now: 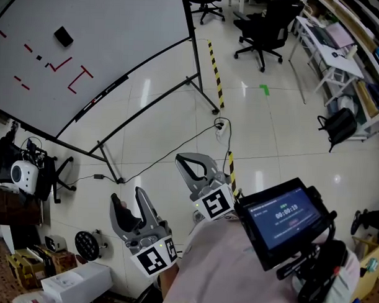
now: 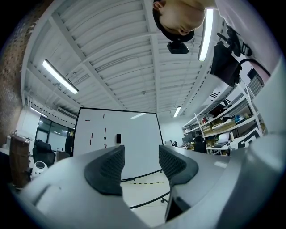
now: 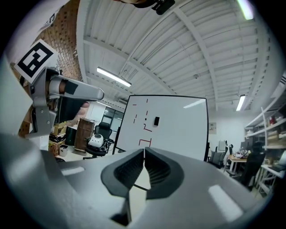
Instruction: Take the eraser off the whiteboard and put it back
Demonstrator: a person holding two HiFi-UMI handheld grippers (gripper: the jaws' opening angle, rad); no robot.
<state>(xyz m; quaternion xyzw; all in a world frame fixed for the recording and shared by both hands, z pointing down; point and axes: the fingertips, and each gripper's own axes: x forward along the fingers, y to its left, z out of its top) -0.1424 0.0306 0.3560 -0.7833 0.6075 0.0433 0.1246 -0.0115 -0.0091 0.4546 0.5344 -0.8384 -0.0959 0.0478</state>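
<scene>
A small black eraser point(image 1: 63, 36) sticks to the whiteboard point(image 1: 119, 46) at the far upper left, among short red marks. Both grippers are held low and well short of the board. My left gripper point(image 1: 129, 203) is open with nothing between its pads. In the left gripper view the left gripper point(image 2: 140, 163) points at the whiteboard point(image 2: 134, 152), and the eraser point(image 2: 118, 138) shows far off above the gap. My right gripper point(image 1: 193, 160) is shut and empty. In the right gripper view, the right gripper point(image 3: 144, 155) has its pads pressed together below the distant eraser point(image 3: 156, 120).
The board's wheeled stand point(image 1: 204, 95) spreads its legs over the tiled floor. A black-and-yellow floor tape point(image 1: 218, 80) and a cable point(image 1: 171, 150) run past it. Office chairs point(image 1: 265, 29) stand behind, shelves point(image 1: 342, 54) at right, clutter and a white device point(image 1: 21, 173) at left.
</scene>
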